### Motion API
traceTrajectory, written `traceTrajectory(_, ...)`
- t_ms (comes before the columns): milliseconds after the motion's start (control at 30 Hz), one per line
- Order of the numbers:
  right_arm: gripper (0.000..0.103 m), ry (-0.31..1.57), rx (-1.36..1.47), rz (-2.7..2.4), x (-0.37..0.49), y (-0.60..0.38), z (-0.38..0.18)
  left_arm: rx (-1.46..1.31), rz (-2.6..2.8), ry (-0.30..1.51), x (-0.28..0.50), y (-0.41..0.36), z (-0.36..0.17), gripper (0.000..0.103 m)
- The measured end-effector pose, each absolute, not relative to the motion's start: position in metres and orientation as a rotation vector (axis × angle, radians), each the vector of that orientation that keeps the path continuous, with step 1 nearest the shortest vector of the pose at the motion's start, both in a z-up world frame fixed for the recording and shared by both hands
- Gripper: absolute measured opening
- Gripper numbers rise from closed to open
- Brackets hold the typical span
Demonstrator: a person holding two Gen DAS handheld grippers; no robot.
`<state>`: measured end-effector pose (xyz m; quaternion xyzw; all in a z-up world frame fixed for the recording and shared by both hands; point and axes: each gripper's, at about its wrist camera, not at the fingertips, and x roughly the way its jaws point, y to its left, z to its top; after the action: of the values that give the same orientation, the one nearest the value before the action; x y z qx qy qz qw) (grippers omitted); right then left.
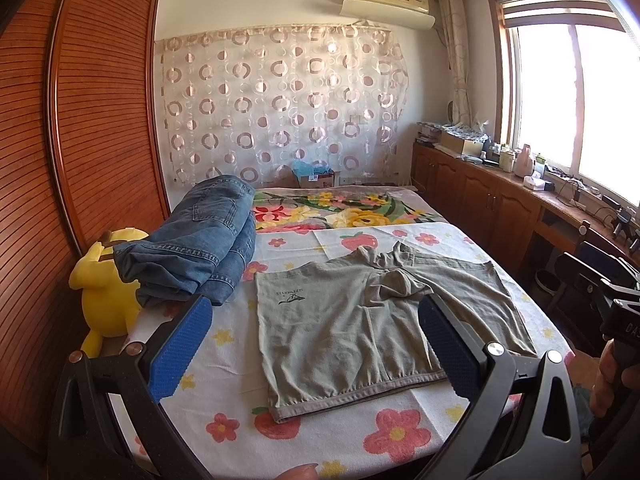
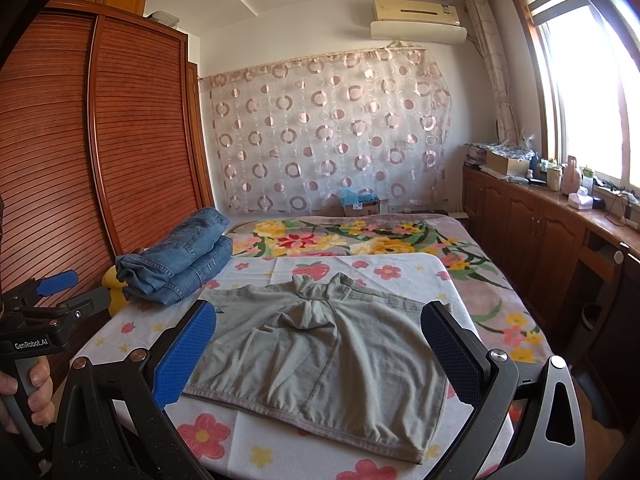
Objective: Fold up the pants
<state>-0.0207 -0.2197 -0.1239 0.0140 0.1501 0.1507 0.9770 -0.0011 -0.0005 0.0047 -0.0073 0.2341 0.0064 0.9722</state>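
Here the pants (image 1: 372,312) lie flat by the bed's (image 1: 240,396) near edge, unfolded. Left claw (image 1: 316,344) and right claw (image 2: 320,352) both hover released, holding nothing. Next move, likely: pinch one side's corners and fold across.

Grey-green pants (image 1: 376,320): spread flat on flowered sheet (image 1: 224,344), waistband nearest, crotch bunched at far edge. Left gripper (image 1: 316,344): fingers wide apart, blue pads (image 1: 180,352) above the near edge, gripping nothing. Folded jeans (image 1: 196,244): stacked far left. Yellow plush toy (image 1: 106,292): beside jeans, against wooden wardrobe (image 1: 92,120).
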Motion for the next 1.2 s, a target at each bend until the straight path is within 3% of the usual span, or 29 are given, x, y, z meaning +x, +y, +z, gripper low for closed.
traceTrajectory(533,0.102,0.316,0.034,0.287,-0.019,-0.224,-0.125,-0.01,-0.017,0.491,0.006,-0.007,0.008,0.103)
traceTrajectory(1200,0.102,0.375,-0.04,0.245,0.017,-0.237,-0.133,0.056,-0.137,0.577,0.06,-0.021,-0.029,0.103)
